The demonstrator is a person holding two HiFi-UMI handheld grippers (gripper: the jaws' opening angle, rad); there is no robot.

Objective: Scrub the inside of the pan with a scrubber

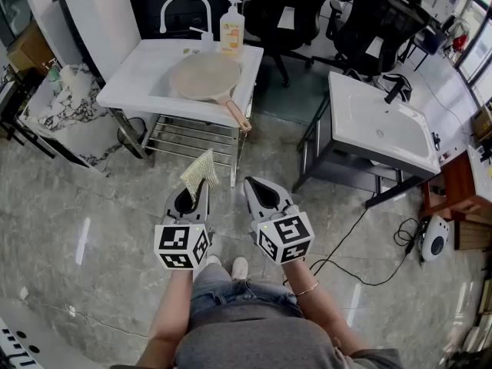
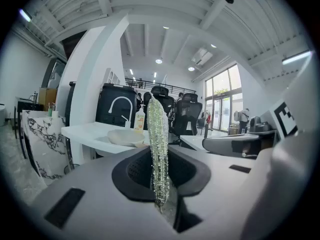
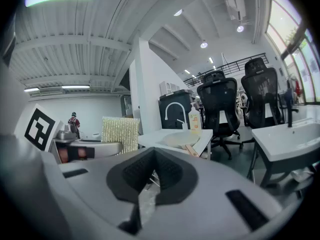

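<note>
Bare floor (image 1: pixel 115 221) ahead — faucet (image 1: pixel 184 6) and soap bottle (image 1: pixel 231 29) stand behind pan (image 1: pixel 204 75).

The head view looks steeply down from above, the worktop (image 1: pixel 142 79) at upper centre, well ahead. Both gripper views face forward, low — they share this worktop, distant.

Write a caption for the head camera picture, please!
Left gripper grips a sparkly scrubber; right gripper is shut and empty; the pan sits ahead on the white counter.
</note>
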